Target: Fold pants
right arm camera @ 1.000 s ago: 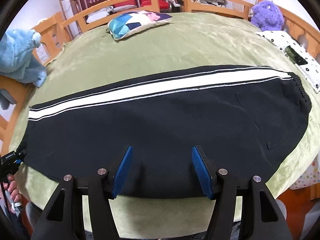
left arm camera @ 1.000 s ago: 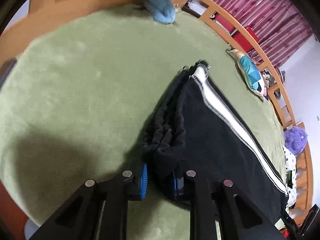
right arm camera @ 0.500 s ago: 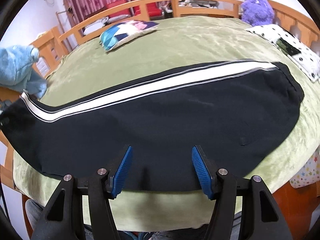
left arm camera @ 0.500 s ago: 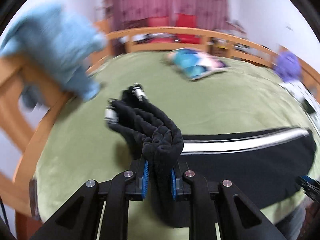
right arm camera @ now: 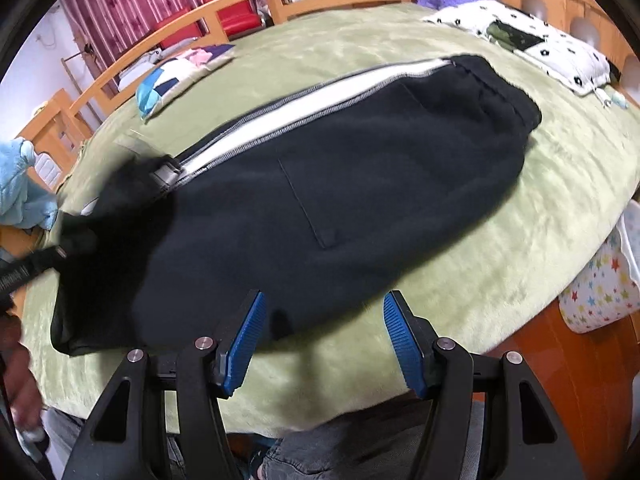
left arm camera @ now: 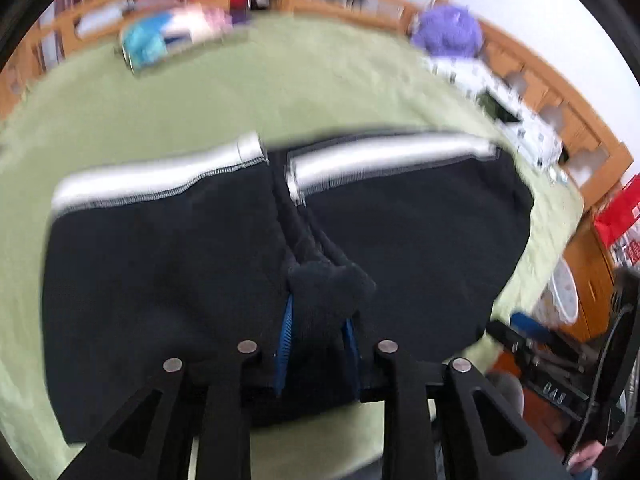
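Your left gripper (left arm camera: 318, 344) pinches the bunched cuff (left arm camera: 330, 284) of the black pants (right arm camera: 320, 200), its jaws just easing apart, carried over the folded half at 12 o'clock. Your right gripper (right arm camera: 322, 344) gapes wide and empty at the green blanket (right arm camera: 540, 240)'s near edge.

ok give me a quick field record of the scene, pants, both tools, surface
pants: black with a white side stripe, leg end carried over toward the waistband
left tool: bunched cuff between its pads, jaws have just been opening
right tool: open, empty, above the near edge of the pants
surface: green blanket on a wooden-railed bed
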`<action>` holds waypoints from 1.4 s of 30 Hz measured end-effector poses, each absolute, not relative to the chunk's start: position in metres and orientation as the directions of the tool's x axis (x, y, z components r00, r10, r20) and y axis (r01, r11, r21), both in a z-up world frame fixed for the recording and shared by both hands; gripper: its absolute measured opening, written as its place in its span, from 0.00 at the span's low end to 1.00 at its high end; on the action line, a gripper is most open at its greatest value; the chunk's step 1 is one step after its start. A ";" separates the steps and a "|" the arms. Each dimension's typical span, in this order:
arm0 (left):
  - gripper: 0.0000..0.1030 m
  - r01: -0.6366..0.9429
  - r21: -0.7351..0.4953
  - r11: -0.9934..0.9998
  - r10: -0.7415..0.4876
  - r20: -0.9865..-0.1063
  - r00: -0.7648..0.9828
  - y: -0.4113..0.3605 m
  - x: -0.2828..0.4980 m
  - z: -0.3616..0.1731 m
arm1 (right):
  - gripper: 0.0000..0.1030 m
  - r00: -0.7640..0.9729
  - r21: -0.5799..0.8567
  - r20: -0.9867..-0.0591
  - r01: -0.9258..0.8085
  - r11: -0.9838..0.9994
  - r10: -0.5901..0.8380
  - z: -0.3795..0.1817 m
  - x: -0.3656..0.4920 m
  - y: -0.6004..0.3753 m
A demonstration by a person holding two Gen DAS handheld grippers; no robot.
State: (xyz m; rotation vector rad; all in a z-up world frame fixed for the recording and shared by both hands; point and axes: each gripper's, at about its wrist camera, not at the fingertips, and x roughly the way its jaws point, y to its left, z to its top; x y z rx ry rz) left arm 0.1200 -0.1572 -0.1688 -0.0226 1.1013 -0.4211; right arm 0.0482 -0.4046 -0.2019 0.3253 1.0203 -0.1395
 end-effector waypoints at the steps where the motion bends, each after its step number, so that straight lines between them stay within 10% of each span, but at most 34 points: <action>1: 0.23 0.318 -0.231 0.919 -0.348 -0.855 0.385 -0.154 0.115 -0.169 | 0.59 0.515 0.210 -0.856 0.256 0.944 0.051 -0.205 0.050 -0.404; 7: 0.58 0.247 -0.198 0.949 -0.304 -0.784 0.541 -0.086 0.090 -0.134 | 0.59 0.536 0.271 -0.830 0.151 0.951 0.152 -0.202 0.069 -0.374; 18: 0.61 0.018 -0.115 0.993 -0.104 -0.803 0.587 0.038 0.073 -0.140 | 0.68 0.472 0.375 -0.826 0.049 0.926 0.309 -0.229 0.136 -0.275; 22: 0.61 0.003 -0.146 0.989 -0.121 -0.803 0.583 0.058 0.070 -0.146 | 0.26 0.448 0.328 -0.844 -0.004 0.945 0.295 -0.231 0.143 -0.248; 29: 0.61 0.034 -0.214 0.976 -0.192 -0.781 0.594 0.065 0.074 -0.152 | 0.20 0.581 0.391 -0.760 0.051 0.919 0.291 -0.196 0.113 -0.295; 34: 0.61 0.063 -0.231 0.971 -0.227 -0.806 0.547 0.048 0.085 -0.169 | 0.31 0.459 0.327 -0.848 0.061 0.943 0.264 -0.237 0.113 -0.287; 38: 0.61 0.101 -0.221 0.970 -0.240 -0.811 0.534 0.032 0.090 -0.177 | 0.67 0.575 0.331 -0.771 -0.005 0.944 0.274 -0.198 0.114 -0.289; 42: 0.61 0.120 -0.202 0.972 -0.235 -0.851 0.469 0.017 0.099 -0.204 | 0.68 0.578 0.323 -0.767 -0.025 0.946 0.277 -0.184 0.152 -0.290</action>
